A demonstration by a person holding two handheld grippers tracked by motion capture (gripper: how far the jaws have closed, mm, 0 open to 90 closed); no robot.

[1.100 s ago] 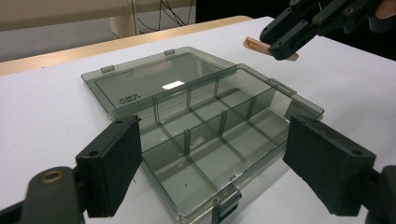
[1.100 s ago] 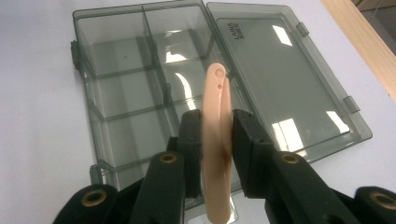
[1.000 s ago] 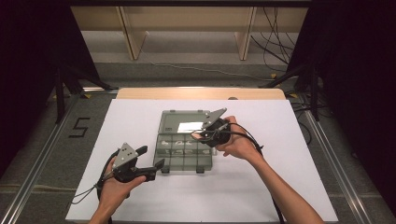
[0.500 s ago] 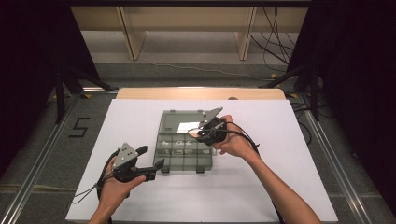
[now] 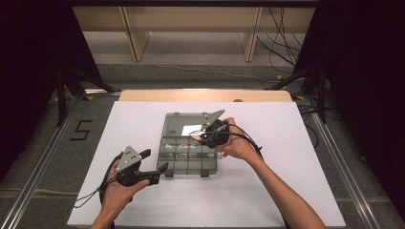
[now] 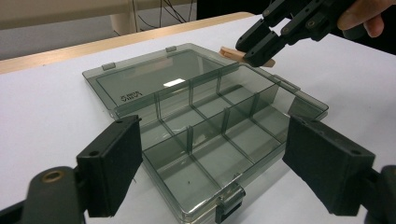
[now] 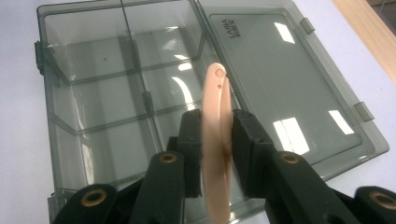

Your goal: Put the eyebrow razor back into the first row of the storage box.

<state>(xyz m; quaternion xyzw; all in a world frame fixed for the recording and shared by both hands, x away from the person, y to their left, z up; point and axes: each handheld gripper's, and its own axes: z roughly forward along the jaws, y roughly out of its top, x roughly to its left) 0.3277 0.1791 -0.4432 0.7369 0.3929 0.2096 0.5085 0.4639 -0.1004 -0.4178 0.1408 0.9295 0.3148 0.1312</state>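
Note:
A smoky clear compartment box [image 5: 184,157] lies open on the white table, its lid [image 5: 184,123] folded flat on the far side. My right gripper [image 5: 198,137] hovers over the box's far right compartments, shut on a flat peach-coloured oval piece [image 7: 215,88] held on edge between the pads. The same piece [image 6: 231,52] pokes out past the right gripper [image 6: 261,44] in the left gripper view. My left gripper [image 5: 155,161] sits by the box's near left corner, jaws wide open and holding nothing. In its own view the left gripper [image 6: 210,154] frames the box [image 6: 210,116]. The compartments look bare.
The white sheet [image 5: 296,143] covers the table, with a wooden edge [image 5: 205,95] at the far side. Shelving legs [image 5: 131,38] stand behind. Black stand legs [image 5: 62,86] flank the table, and a "5" [image 5: 80,130] marks the floor at left.
My right gripper has drifted slightly left over the box with the peach piece still in it. The left gripper has stayed put.

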